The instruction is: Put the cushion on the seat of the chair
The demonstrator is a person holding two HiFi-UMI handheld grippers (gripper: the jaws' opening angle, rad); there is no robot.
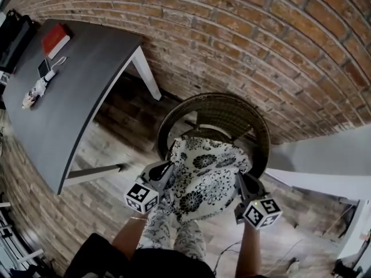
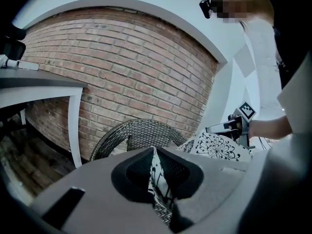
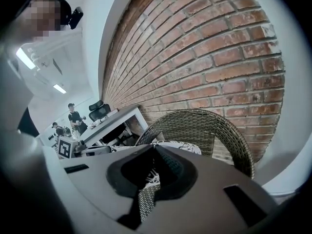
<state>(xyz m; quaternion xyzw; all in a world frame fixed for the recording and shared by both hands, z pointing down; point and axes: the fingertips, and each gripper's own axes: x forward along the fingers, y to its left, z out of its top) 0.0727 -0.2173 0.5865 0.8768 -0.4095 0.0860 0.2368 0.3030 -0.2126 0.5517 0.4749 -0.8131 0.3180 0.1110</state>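
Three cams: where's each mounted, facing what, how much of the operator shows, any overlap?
Head view: on the head, steeply down at cushion and chair; forearms, knees, left gripper, right gripper show.
Left gripper view: on that gripper, along jaws clamped on cushion, toward chair and brick wall; right gripper at right.
Right gripper view: on that gripper, jaws clamped on cushion, toward chair, brick wall; left gripper at left.
Shared: cushion, chair in all three.

Overhead and two close-ups
The head view looks steeply down; both tool views, low and near, face the wicker chair (image 2: 136, 131) and brick wall (image 2: 122, 57), shared by all three.
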